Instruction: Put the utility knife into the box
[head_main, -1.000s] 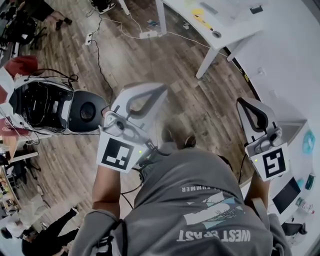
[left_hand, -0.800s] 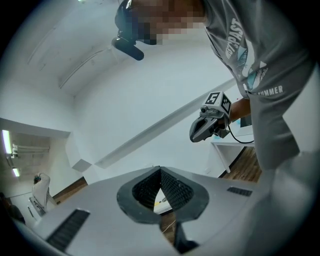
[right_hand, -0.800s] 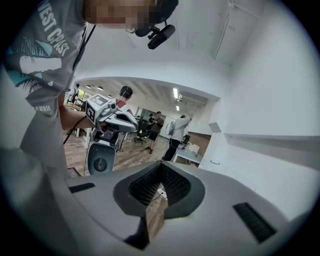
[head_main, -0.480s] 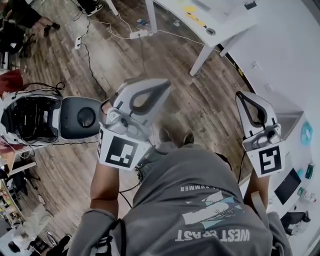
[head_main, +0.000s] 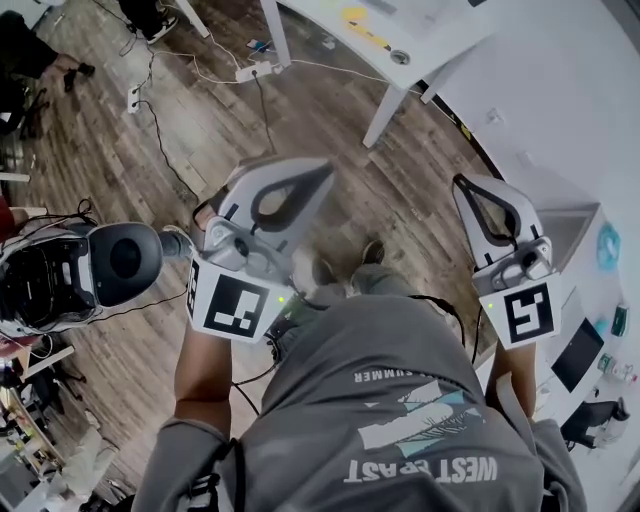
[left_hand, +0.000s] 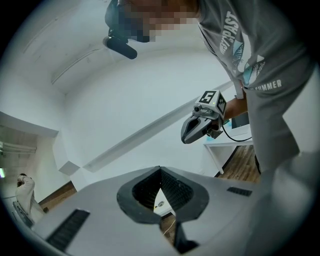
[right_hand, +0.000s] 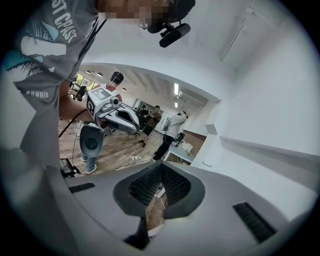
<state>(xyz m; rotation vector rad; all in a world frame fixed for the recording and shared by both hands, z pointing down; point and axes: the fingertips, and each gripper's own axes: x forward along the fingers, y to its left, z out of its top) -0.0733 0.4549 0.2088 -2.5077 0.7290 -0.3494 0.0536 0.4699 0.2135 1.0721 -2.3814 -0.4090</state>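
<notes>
Neither a utility knife nor a box shows in any view. In the head view my left gripper is held out over the wooden floor, its jaws shut with nothing between them. My right gripper hangs to the right of it, near the white wall, also shut and empty. The left gripper view looks past its own closed jaws at the right gripper and the person's grey shirt. Beyond its own closed jaws, the right gripper view shows the left gripper.
A white table stands ahead on slanted legs. Cables and a power strip lie on the wooden floor. A black-and-white machine sits at the left. Other people stand farther back in the room.
Both grippers have drifted a little left and up in the head view, still shut. The machine at the left and the table have slid leftward in the picture.
</notes>
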